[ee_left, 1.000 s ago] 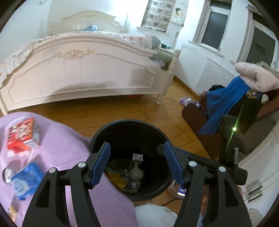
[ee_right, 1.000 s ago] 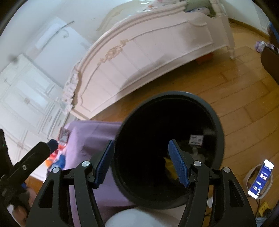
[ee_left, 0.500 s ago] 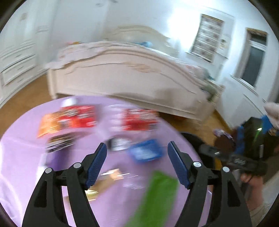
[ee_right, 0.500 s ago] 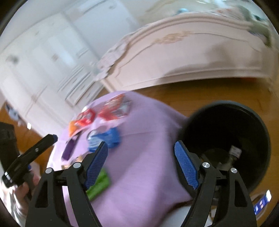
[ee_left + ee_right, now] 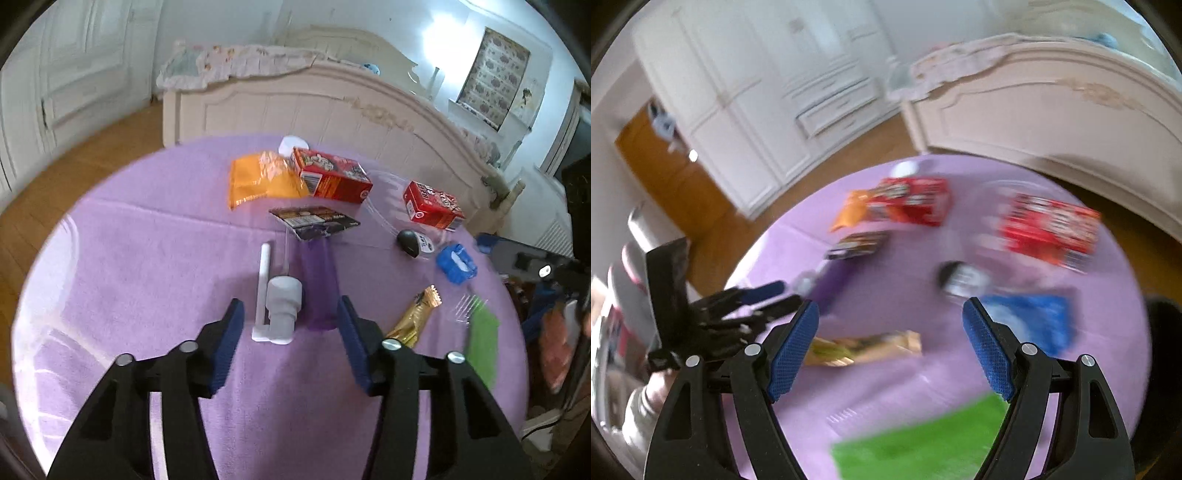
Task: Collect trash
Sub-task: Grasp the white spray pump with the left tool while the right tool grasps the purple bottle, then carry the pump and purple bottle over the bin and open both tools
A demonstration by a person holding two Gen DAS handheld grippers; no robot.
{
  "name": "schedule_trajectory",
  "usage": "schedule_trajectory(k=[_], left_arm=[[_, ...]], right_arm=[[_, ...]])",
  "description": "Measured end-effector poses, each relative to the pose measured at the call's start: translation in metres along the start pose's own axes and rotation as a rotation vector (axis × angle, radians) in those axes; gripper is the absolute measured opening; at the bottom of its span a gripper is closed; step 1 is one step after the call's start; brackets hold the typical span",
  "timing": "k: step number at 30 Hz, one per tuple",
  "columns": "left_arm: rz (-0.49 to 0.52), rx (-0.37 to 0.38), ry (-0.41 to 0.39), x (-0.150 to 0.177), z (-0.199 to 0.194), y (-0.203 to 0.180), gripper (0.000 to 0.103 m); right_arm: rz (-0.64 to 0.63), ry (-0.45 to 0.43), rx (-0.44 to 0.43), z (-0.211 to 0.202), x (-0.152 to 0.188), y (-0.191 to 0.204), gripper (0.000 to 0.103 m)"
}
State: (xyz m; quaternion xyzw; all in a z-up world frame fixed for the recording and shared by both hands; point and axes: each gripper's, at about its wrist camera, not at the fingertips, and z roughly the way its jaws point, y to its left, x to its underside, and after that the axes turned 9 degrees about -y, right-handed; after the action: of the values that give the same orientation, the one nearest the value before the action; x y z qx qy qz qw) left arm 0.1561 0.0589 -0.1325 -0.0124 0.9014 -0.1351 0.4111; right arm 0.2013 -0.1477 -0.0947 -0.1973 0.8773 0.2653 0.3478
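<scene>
Left claw (image 5: 288, 325), jaws apart and empty, straddles a purple pump bottle (image 5: 317, 280) mid-table (image 5: 129, 258), apparently choosing it. Right claw (image 5: 890, 347), also apart, hovers over wrappers.

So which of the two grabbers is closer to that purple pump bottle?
Left. The left gripper hangs open right over the purple pump bottle's white pump end. The right gripper is off to the side, above the gold wrapper.

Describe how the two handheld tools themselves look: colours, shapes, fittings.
Both match: the left tool and right tool each have two black angular fingers with triangular cut-outs, silver round bolts at the joints, and blue textured pads on the inner faces. No cables or markings show.
</scene>
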Motion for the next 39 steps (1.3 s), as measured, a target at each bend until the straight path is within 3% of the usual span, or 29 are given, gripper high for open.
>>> schedule_trajectory(k=[3, 9, 15, 21, 22, 30, 35, 39], left_arm=[[-0.003, -0.004, -0.001, -0.002, 0.0, 0.01, 0.042], [-0.028, -0.025, 0.044, 0.006, 0.0, 0.026, 0.031], [-0.036, -0.012, 0.042, 0.008, -0.003, 0.032, 0.031], [-0.013, -0.03, 0.046, 0.006, -0.001, 0.027, 0.032], [-0.008, -0.034, 0.047, 0.006, 0.0, 0.026, 0.032], [0.074, -0.069, 0.06, -0.003, 0.014, 0.012, 0.033], [0.108, -0.09, 0.054, -0.006, 0.021, 0.008, 0.027], [0.074, -0.041, -0.001, -0.007, 0.009, 0.008, 0.026]], right_arm=[[-0.027, 0.065, 0.013, 0.031, -0.005, 0.02, 0.062], [-0.048, 0.173, 0.062, 0.082, -0.002, 0.043, 0.055], [-0.089, 0.204, 0.1, 0.107, -0.006, 0.06, 0.052], [-0.201, 0.223, 0.2, 0.125, -0.008, 0.069, 0.026], [-0.208, 0.223, 0.201, 0.126, -0.008, 0.069, 0.026], [-0.102, 0.185, 0.118, 0.095, 0.001, 0.051, 0.026], [-0.026, 0.099, 0.045, 0.047, 0.008, 0.042, 0.026], [0.034, 0.005, -0.032, 0.007, 0.016, 0.034, 0.026]])
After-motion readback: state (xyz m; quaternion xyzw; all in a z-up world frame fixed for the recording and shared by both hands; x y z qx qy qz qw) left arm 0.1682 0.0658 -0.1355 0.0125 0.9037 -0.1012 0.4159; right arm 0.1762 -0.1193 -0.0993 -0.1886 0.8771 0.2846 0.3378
